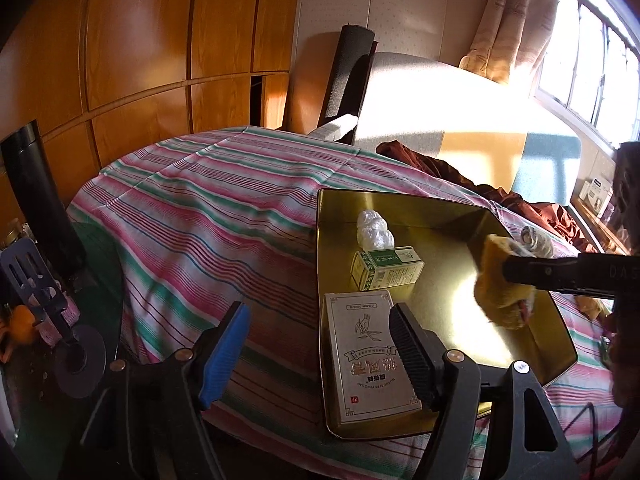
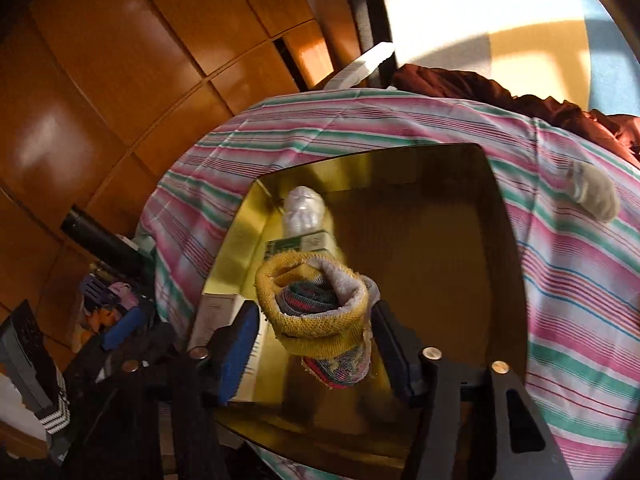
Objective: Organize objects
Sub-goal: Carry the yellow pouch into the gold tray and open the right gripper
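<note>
Right gripper (image 2: 316,344) spread, rolled yellow knit sock bundle (image 2: 320,312) between its pads over shiny gold rectangular metal tray (image 2: 500,280); contact unclear. Left gripper (image 1: 320,352) empty, unclenched, at tray's near-left corner above beige printed tea box (image 1: 360,356). Farther in: small green-and-white carton (image 1: 386,268), crumpled clear plastic wad (image 1: 374,230).

A striped cloth (image 1: 208,200) in pink, green and white covers the table. Behind it stand orange wooden cabinet doors (image 1: 160,48), a dark chair (image 1: 348,76) and a beige curtain (image 1: 516,16) beside a bright window (image 1: 592,72). A dark red garment (image 1: 472,176) lies crumpled at the far edge of the cloth, and a black tube (image 1: 36,196) stands at the left.
</note>
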{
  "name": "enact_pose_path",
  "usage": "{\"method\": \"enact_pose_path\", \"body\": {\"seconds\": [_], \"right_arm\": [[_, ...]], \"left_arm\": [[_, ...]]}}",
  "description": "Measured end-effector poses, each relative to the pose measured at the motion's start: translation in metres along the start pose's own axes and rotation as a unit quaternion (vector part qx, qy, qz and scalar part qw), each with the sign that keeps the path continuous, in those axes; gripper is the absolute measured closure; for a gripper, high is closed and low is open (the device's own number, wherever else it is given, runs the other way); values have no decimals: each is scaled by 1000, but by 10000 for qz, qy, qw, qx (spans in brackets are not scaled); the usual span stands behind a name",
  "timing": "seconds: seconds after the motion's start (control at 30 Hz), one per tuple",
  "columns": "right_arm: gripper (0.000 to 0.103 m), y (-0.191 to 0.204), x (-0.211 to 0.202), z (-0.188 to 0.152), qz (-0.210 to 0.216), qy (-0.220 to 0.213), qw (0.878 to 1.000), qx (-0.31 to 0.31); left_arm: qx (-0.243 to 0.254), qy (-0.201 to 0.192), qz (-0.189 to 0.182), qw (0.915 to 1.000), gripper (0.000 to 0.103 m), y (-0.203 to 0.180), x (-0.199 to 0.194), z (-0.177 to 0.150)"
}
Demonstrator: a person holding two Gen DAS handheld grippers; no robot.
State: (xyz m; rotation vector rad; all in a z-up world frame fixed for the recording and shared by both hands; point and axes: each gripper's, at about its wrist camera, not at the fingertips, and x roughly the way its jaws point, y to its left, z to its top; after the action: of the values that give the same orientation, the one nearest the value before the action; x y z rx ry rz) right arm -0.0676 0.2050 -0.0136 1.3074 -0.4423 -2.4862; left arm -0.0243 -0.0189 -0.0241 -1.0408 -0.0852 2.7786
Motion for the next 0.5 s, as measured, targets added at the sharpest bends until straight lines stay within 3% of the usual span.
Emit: {"method": "enact_pose_path", "body": {"seconds": [0.03,0.1,0.5], "right_arm": [[16,5,2,0,-2,-33,10000,-46],[16,10,4,-3,35,-1,9999,-151],[15,-22,-33,-35,-1107,-320,9922,-477]], "left_arm": [[1,-1,4,10000,30,1,-1,-1],[46,3,14,10000,28,2,-1,-2],[298,17,57,9995,22,-14,-3,-3]]}}
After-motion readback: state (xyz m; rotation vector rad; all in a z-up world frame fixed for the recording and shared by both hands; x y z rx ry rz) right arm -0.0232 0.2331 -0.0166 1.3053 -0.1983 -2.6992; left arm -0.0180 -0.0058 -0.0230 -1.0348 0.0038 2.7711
